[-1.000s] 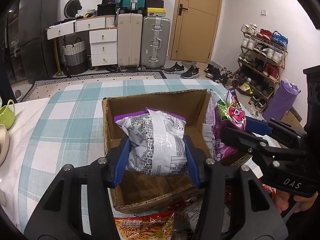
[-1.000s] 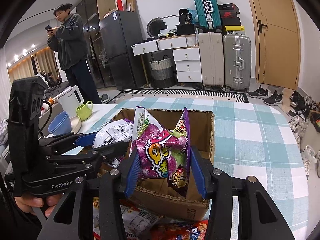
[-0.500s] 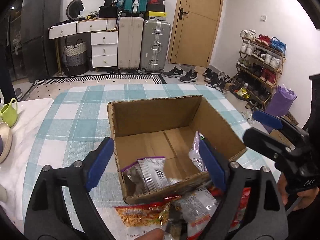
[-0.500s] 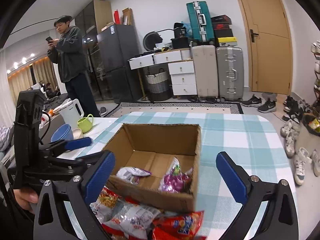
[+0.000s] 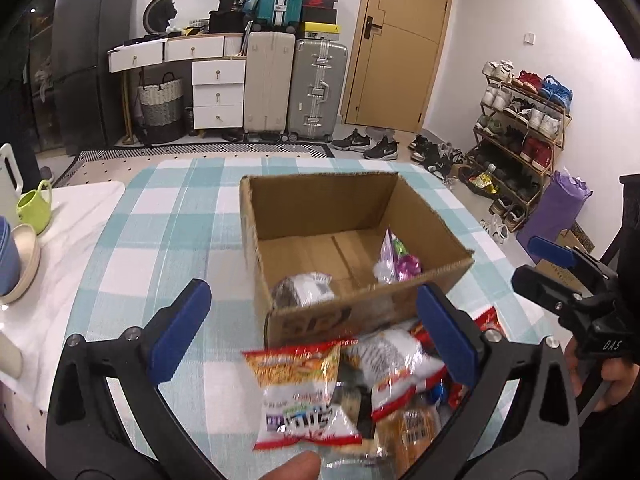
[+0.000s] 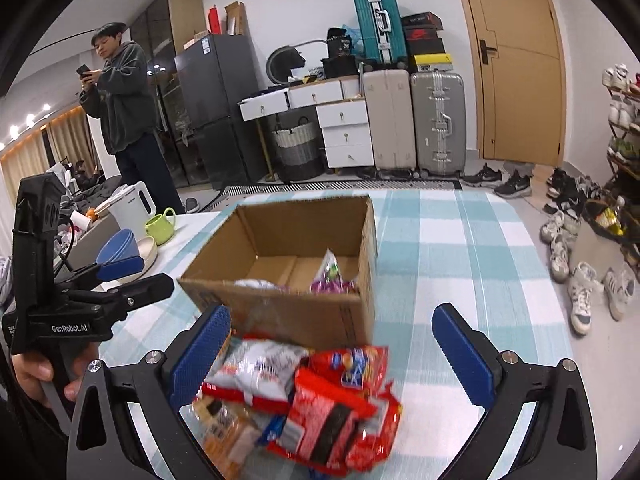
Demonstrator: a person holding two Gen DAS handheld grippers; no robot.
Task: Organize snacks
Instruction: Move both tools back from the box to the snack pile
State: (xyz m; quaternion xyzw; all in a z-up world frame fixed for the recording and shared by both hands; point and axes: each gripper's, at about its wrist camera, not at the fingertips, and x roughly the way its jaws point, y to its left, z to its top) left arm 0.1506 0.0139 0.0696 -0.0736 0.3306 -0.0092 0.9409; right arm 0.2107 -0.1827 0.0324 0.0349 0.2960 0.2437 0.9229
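An open cardboard box (image 5: 316,204) (image 6: 280,312) stands on the checked tablecloth. Inside lie a white-grey snack bag (image 5: 304,290) and a purple snack bag (image 5: 396,264) (image 6: 332,276). A pile of snack bags lies in front of the box: an orange-and-white bag (image 5: 300,392), a white-and-red bag (image 5: 396,364) (image 6: 256,372) and red bags (image 6: 340,404). My left gripper (image 5: 312,332) is open and empty above the pile. My right gripper (image 6: 328,352) is open and empty above the pile too.
A green mug (image 5: 34,206), stacked bowls (image 5: 16,264) and a white kettle (image 6: 132,204) stand on the white cloth at the left. A person (image 6: 120,108) stands beyond the table. Suitcases, drawers and a shoe rack (image 5: 520,120) line the walls.
Both grippers let go of their snack bags, which now lie in the box. Both opened wide and drew back to above the pile in front of the box.
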